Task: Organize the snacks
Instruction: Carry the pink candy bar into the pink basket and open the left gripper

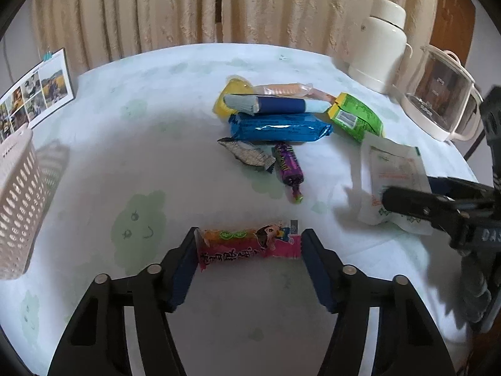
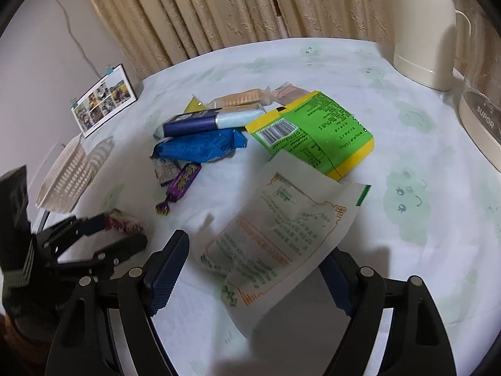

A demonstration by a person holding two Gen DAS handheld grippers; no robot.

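A pink candy packet (image 1: 247,244) sits lengthwise between the pads of my left gripper (image 1: 250,238), which is shut on its two crimped ends. In the right wrist view that left gripper (image 2: 125,232) is blurred at the lower left. My right gripper (image 2: 255,250) stands wide open. A white printed packet (image 2: 281,219) lies tilted between its fingers, raised off the cloth and covering the right pad. A loose pile sits mid-table: a blue wafer pack (image 1: 278,128), a navy tube (image 1: 275,105), a green-yellow bag (image 1: 353,116), a purple candy (image 1: 289,164) and a silver wrapper (image 1: 247,155).
A white slotted basket (image 1: 18,203) stands at the table's left edge, with a photo calendar (image 1: 34,94) behind it. A cream thermos (image 1: 379,44) and a glass kettle (image 1: 444,100) stand at the back right. Curtains hang behind the table.
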